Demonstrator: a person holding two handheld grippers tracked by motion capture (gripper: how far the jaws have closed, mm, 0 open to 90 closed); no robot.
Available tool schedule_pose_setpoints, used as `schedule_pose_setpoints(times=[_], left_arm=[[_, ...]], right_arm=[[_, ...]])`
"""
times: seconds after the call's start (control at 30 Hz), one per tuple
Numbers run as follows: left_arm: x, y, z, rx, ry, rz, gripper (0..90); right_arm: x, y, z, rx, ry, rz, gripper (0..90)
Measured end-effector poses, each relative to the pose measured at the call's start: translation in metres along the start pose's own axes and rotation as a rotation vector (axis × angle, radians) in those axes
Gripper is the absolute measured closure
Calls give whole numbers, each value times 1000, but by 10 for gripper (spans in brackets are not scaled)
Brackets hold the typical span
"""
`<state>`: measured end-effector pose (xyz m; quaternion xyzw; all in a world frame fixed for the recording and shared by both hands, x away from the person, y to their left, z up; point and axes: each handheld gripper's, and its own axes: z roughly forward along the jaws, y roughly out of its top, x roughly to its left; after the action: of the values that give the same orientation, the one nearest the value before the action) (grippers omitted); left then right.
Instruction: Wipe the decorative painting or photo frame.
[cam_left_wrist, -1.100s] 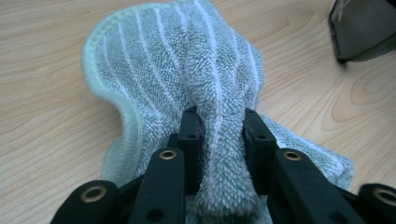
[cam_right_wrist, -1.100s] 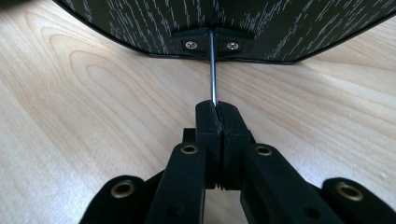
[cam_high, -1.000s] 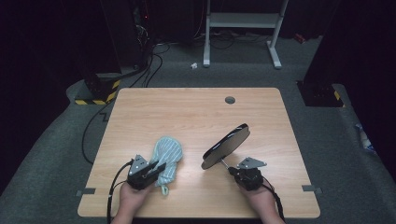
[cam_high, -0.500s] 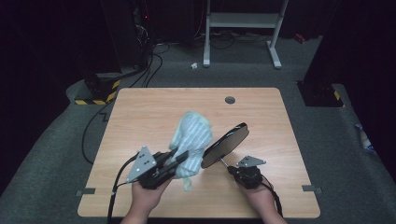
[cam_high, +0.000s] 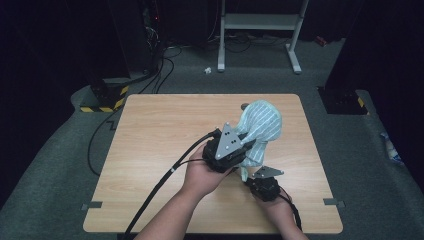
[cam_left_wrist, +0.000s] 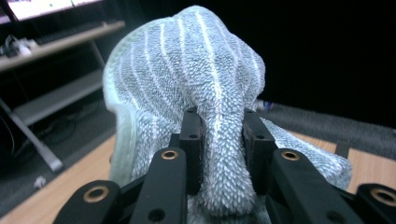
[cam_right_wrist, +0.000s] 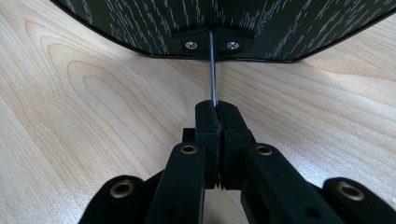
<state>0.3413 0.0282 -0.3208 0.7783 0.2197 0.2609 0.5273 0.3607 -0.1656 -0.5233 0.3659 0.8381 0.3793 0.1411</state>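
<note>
Pale wood forms the bench, the landmark for what follows. Above its middle, the left gripper is clenched on a fold of mint-green towelling cloth with white stripes, which hangs bunched around its jaws, clear of the bench top. Near the bench's front edge, the right gripper pinches the thin metal stem of a dark, wood-grained oval panel tilted above the surface. No brand, label or writing can be read.
</note>
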Motion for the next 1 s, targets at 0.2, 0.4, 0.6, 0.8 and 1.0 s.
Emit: schedule_pose_setpoints(times=[0.2, 0.4, 0.6, 0.8, 1.0], left_arm=[[-3, -17, -15, 15, 19, 21, 742], [-5, -47, -38, 0, 35, -6, 742], [-7, -74, -56, -33, 49, -35, 742], [-8, -101, -62, -35, 67, -62, 742], [-7, -129, -57, -33, 63, -102, 742]], right_arm=[[1, 1, 1, -4, -7, 9, 885], [1, 1, 2, -2, -8, 14, 885], [1, 1, 2, -5, -13, 4, 884], [1, 1, 2, -3, -11, 9, 884], [2, 2, 2, 1, -14, 7, 884]])
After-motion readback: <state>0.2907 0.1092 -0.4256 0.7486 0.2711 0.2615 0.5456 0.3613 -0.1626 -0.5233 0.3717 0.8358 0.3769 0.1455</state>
